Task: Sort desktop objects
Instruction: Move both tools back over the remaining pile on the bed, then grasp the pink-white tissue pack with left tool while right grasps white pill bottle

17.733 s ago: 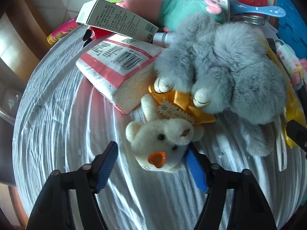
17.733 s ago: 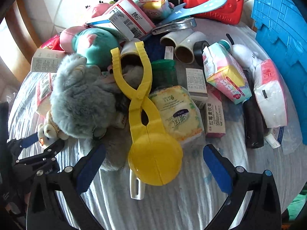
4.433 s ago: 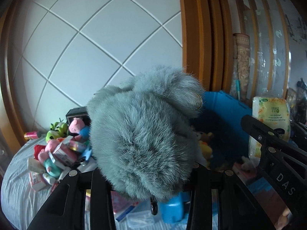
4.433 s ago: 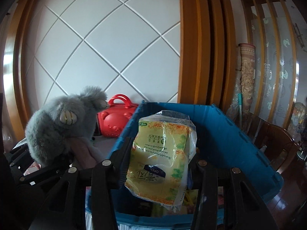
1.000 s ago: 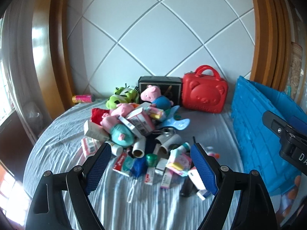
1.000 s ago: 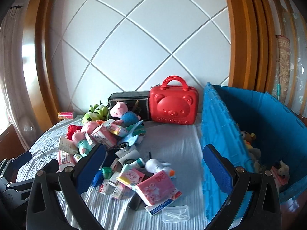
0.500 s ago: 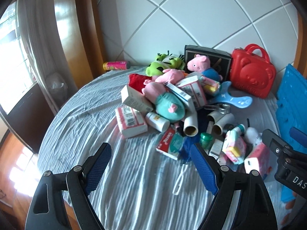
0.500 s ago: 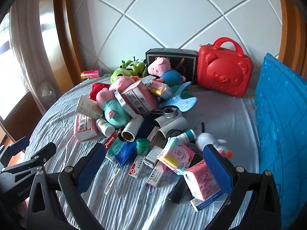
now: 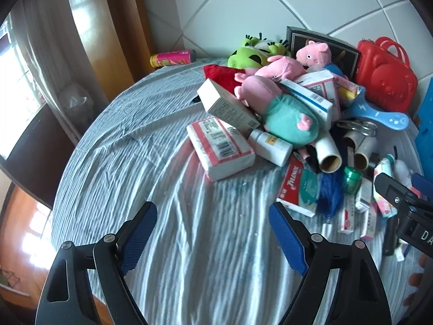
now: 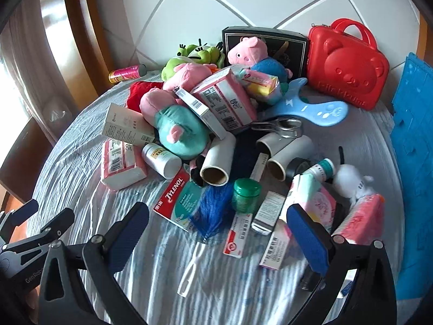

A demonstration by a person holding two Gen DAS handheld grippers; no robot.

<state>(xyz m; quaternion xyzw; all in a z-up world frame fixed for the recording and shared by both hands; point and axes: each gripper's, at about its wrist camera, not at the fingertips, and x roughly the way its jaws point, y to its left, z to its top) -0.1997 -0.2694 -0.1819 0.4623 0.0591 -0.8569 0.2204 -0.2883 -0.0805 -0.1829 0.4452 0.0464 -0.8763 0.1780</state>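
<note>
A heap of objects lies on the round table with a grey-white cloth (image 9: pixel 130 140). In it are a tissue pack (image 9: pixel 220 147), a white bottle (image 9: pixel 270 146), a pink-and-teal plush (image 9: pixel 284 116), a Tylenol box (image 10: pixel 176 203), a green jar (image 10: pixel 246 195) and cardboard tubes (image 10: pixel 216 162). My left gripper (image 9: pixel 212 230) is open and empty above bare cloth, short of the tissue pack. My right gripper (image 10: pixel 216 233) is open and empty above the Tylenol box and a blue-bristled brush (image 10: pixel 213 211).
A blue crate (image 10: pixel 411 146) stands at the table's right edge. A red bear case (image 10: pixel 346 65) and a black box (image 10: pixel 270 40) stand at the back by the tiled wall. A pink can (image 9: pixel 173 58) lies at the far left. A wooden frame stands beyond the left table edge.
Both grippers have come down and forward toward the table. The heap now looks larger and nearer. Both stay open and empty.
</note>
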